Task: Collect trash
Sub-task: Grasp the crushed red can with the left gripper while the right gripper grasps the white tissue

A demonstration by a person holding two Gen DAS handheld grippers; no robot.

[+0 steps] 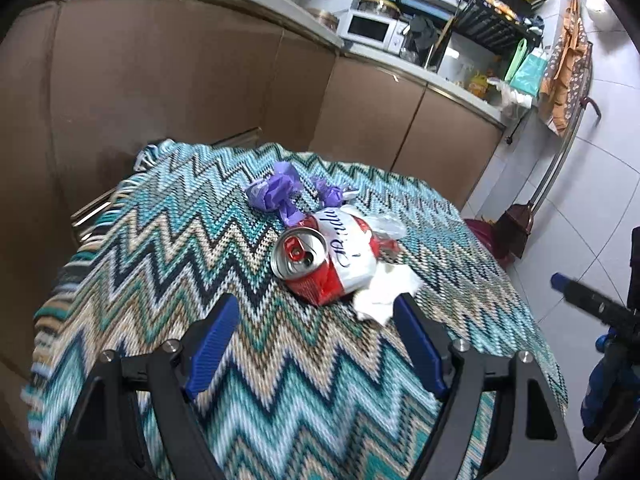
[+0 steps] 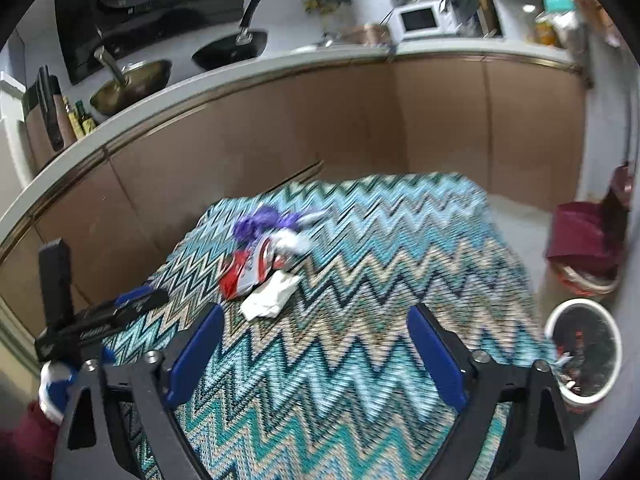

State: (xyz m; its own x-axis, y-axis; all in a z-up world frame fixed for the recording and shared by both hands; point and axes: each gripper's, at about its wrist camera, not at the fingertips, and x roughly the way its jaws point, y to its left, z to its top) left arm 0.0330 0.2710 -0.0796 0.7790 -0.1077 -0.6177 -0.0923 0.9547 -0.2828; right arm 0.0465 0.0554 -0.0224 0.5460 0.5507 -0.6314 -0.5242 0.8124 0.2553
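A crushed red and white can [image 1: 324, 260] lies on the zigzag cloth of the table [image 1: 180, 264], with a white tissue [image 1: 384, 292] beside it, crumpled purple wrappers [image 1: 276, 192] behind it and clear plastic [image 1: 388, 224] to its right. My left gripper [image 1: 318, 306] is open, just short of the can. My right gripper [image 2: 316, 316] is open above the cloth [image 2: 360, 260], to the right of the same pile: the can [image 2: 248, 272], tissue [image 2: 270, 294] and purple wrappers [image 2: 260, 222]. A white trash bin [image 2: 584, 352] with waste inside stands on the floor right of the table.
Brown kitchen cabinets [image 1: 180, 80] run close behind the table, with a microwave [image 1: 368, 28] and pans [image 2: 232, 46] on the counter. A dark red bag [image 2: 584, 236] and a broom [image 1: 520, 224] stand on the tiled floor at the right. The other gripper shows at each view's edge [image 1: 592, 300].
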